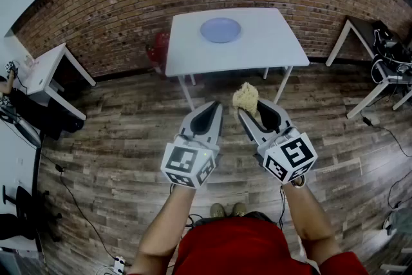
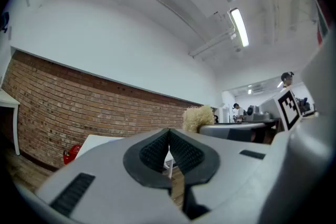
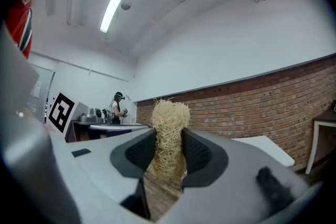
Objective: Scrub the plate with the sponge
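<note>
A pale blue plate (image 1: 220,29) lies on the white table (image 1: 257,48) by the brick wall, well ahead of both grippers. My right gripper (image 1: 252,109) is shut on a straw-coloured fibrous sponge (image 1: 245,97), which sticks up out of the jaws. In the right gripper view the sponge (image 3: 168,134) is pinched between the dark pads (image 3: 197,152). My left gripper (image 1: 211,111) is shut with nothing in it; its pads (image 2: 184,152) meet at the tips. Both grippers are held level over the wooden floor, short of the table. The sponge (image 2: 197,117) also shows in the left gripper view.
A red object (image 1: 159,47) sits on the floor beside the table's left legs. A white desk (image 1: 48,77) stands at the left and another desk with cables (image 1: 380,48) at the right. A person (image 3: 116,107) stands at a far counter.
</note>
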### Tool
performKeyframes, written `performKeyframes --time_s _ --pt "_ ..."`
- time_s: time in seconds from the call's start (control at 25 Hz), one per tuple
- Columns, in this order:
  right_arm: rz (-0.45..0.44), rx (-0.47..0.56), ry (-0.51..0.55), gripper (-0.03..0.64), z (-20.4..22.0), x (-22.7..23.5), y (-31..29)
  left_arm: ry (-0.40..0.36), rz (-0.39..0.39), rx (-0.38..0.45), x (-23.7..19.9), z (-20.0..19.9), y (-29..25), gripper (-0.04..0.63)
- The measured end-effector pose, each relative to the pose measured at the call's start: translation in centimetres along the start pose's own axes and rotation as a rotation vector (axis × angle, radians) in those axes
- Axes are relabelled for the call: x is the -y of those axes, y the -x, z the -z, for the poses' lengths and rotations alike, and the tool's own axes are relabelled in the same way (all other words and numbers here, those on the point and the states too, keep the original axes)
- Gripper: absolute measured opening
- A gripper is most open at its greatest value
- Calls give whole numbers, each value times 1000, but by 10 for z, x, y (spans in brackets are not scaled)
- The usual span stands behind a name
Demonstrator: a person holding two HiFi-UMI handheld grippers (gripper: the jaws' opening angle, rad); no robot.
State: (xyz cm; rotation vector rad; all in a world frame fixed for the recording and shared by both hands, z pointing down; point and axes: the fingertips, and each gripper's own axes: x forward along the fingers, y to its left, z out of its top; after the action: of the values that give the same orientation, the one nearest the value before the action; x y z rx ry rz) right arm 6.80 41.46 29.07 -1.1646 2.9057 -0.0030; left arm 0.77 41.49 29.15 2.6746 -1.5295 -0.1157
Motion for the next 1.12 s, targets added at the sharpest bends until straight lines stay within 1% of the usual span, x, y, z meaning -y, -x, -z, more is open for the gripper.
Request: performKeyframes --time_s 0.4,0.56,0.68,0.88,1.12 --pt "-6 4 -4 152 2 10 0 -5 -11 1 2 0 -8 15" --pt "-8 15 -30 153 0 23 4 -8 -24 2 6 3 -15 15" --pt "-9 22 -38 153 -3 32 8 -14 -38 0 9 2 -19 15" --pt "-33 38 -43 153 -3 45 17 -23 -68 1 13 1 -26 15" --pt "-46 19 -57 153 8 61 25 -20 -100 -1 15 6 -35 15"
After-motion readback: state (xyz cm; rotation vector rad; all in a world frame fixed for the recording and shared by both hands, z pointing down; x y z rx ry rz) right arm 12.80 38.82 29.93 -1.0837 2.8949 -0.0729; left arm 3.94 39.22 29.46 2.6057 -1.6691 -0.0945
